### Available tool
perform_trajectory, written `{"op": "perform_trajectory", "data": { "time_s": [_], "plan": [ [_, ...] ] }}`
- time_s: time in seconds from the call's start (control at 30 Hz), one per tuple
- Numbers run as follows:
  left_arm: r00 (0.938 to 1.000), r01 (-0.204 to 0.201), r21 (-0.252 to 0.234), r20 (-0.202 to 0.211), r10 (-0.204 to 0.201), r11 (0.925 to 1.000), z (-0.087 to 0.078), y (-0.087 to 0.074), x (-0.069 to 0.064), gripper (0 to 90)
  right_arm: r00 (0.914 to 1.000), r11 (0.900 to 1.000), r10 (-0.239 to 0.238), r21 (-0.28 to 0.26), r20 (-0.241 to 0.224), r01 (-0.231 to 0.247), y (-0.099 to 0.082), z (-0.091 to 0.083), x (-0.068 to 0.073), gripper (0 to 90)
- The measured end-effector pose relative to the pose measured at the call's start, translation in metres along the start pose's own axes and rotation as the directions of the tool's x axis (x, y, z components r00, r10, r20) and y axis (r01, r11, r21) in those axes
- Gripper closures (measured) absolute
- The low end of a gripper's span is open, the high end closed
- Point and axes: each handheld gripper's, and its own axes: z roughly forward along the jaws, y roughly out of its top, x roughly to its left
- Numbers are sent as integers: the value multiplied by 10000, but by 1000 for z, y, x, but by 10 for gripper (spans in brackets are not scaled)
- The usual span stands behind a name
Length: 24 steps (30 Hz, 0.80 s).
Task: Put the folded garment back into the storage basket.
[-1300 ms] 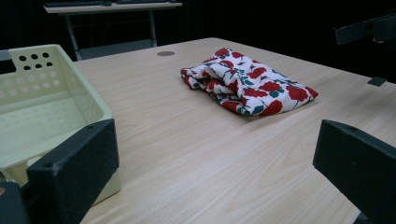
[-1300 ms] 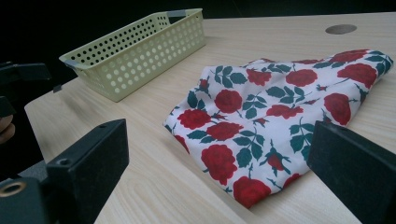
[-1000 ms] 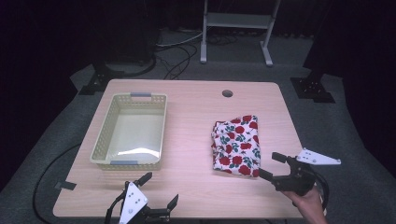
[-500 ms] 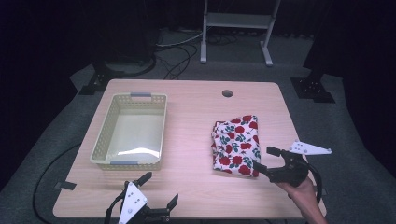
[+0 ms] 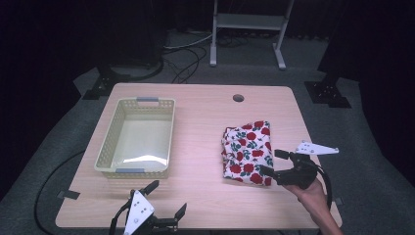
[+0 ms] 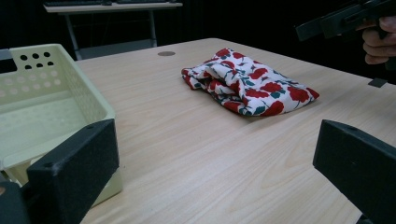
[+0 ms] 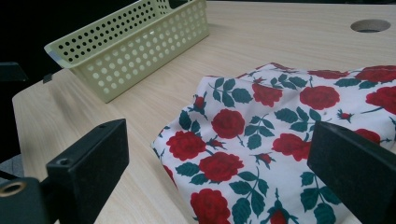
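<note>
A folded white cloth with red roses (image 5: 247, 152) lies on the right half of the wooden table (image 5: 205, 122). A hand holds my right gripper (image 5: 271, 162) at the cloth's near right corner, open, its jaws just off the cloth's edge. In the right gripper view the cloth (image 7: 289, 107) spreads between and beyond the two wide-apart jaws of that gripper (image 7: 219, 179). My left gripper (image 5: 168, 197) sits open at the table's front edge, left of centre, with nothing between its jaws. The left gripper view shows the cloth (image 6: 247, 84) farther off.
A pale yellow perforated basket (image 5: 139, 137) stands empty on the table's left half, also seen as the basket (image 6: 42, 98) and basket (image 7: 135, 42). A round cable hole (image 5: 238, 98) is near the far edge. Bare wood lies between basket and cloth.
The right gripper has moved left and forward, closing in on the cloth's near right corner. The left gripper, cloth and basket have stayed put.
</note>
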Motion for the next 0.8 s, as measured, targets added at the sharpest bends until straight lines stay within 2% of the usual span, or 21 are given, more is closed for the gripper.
{"op": "perform_trajectory", "data": {
  "time_s": [0.33,0.43,0.8],
  "plan": [
    [10000,-2,24,22,2,10000,1,0,0,0,10000,9998,-17,189,-6,17,10,9,-1,46],
    [10000,13,19,8,-13,10000,1,0,0,0,9999,9996,-152,238,16,152,13,12,-2,47],
    [10000,-20,82,74,19,10000,1,0,0,0,10000,9970,98,773,-2,-97,22,26,-9,47]
  ]
}}
